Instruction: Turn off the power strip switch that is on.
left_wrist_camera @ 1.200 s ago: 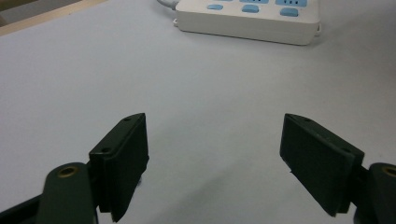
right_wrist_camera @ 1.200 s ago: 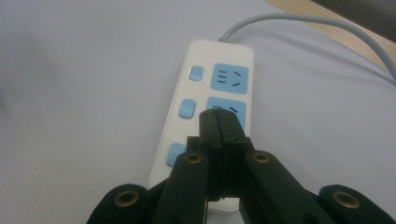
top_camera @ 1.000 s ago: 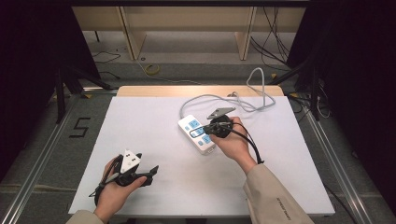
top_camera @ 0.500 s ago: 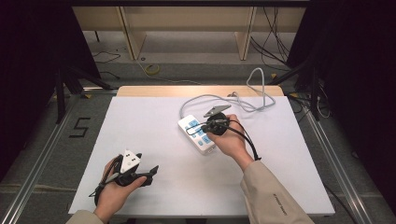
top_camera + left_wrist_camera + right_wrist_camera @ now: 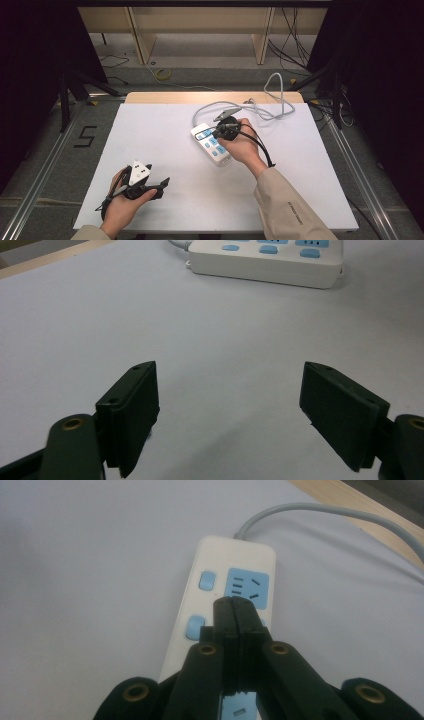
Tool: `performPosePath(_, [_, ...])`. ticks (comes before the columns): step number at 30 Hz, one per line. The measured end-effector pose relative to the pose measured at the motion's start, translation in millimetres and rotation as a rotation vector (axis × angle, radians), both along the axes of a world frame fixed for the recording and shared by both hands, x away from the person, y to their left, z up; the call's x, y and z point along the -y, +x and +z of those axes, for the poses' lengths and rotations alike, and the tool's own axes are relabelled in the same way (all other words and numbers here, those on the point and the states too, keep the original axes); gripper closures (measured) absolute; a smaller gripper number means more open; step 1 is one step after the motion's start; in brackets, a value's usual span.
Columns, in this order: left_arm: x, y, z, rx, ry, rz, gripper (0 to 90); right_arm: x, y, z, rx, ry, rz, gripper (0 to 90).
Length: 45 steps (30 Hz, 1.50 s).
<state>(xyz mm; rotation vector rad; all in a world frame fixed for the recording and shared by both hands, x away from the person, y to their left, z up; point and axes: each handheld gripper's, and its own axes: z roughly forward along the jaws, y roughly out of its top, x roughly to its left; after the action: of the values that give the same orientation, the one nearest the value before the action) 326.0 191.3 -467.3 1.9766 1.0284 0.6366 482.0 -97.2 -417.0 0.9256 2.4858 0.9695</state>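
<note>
A white power strip [image 5: 210, 143] with blue sockets and blue switch buttons lies near the middle of the white table [image 5: 150, 135]. Its grey cable [image 5: 260, 107] loops off toward the far edge. My right gripper [image 5: 220, 131] is shut with nothing between its jaws, and it points down at the strip's cable end. In the right gripper view the closed tips [image 5: 235, 611] sit just below the first blue socket [image 5: 248, 587], beside a blue button [image 5: 195, 627]. I cannot tell whether they touch. My left gripper [image 5: 161, 184] rests near the front left, jaws wide open and empty [image 5: 229, 367].
The power strip [image 5: 265, 262] lies far ahead of the left jaws, with bare white table between. A wooden strip [image 5: 210, 97] borders the table's far edge. Beyond it stand wooden shelf legs [image 5: 142, 37] and floor cables. Dark curtains flank both sides.
My right gripper has shifted a little to the left over the power strip, staying shut. The left gripper and the strip have not moved.
</note>
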Motion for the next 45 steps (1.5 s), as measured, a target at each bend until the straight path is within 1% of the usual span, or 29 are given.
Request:
performPosePath(8, [0.2,0.0,0.0,0.001,-0.001,0.0,23.5,-8.9,7.8,0.7,-0.009,-0.019,0.004,90.0])
performPosePath(12, [0.0,0.0,0.0,0.0,-0.003,0.0,23.5,-12.5,10.4,0.0,-0.022,-0.018,-0.001,90.0])
performPosePath(13, [0.0,0.1,0.1,0.0,-0.002,0.0,23.5,-12.8,11.8,-0.7,-0.014,-0.022,0.008,90.0])
performPosePath(15, [0.1,0.1,0.0,0.0,-0.003,-0.001,23.5,-14.8,12.5,-1.0,-0.027,-0.026,0.001,90.0])
performPosePath(18, [0.1,0.1,0.0,-0.001,-0.004,-0.001,23.5,-16.7,15.5,-2.0,-0.026,-0.032,0.006,90.0])
performPosePath(21, [0.1,0.1,0.0,0.0,-0.005,-0.001,23.5,-19.2,17.7,-2.8,-0.037,-0.036,0.005,90.0])
performPosePath(28, [0.2,0.1,0.0,0.002,-0.008,0.0,23.6,-23.8,22.1,-6.8,-0.044,-0.048,0.015,90.0])
performPosePath(34, [0.3,0.2,0.1,0.0,-0.002,-0.003,23.6,-26.7,24.7,-7.7,-0.056,-0.053,0.005,90.0])
performPosePath(35, [0.3,0.2,0.2,-0.001,-0.001,-0.003,23.6,-26.9,25.6,-8.2,-0.054,-0.055,0.01,90.0])
performPosePath(39, [0.1,0.3,0.2,-0.001,0.0,-0.004,23.6,-29.3,27.8,-8.6,-0.064,-0.059,0.002,90.0])
performPosePath(41, [0.1,0.3,0.2,-0.001,-0.001,-0.003,23.6,-30.6,29.6,-9.5,-0.062,-0.062,0.009,90.0])
performPosePath(45, [0.2,0.3,0.2,0.001,-0.004,-0.003,23.6,-34.3,32.4,-9.1,-0.069,-0.068,0.005,90.0])
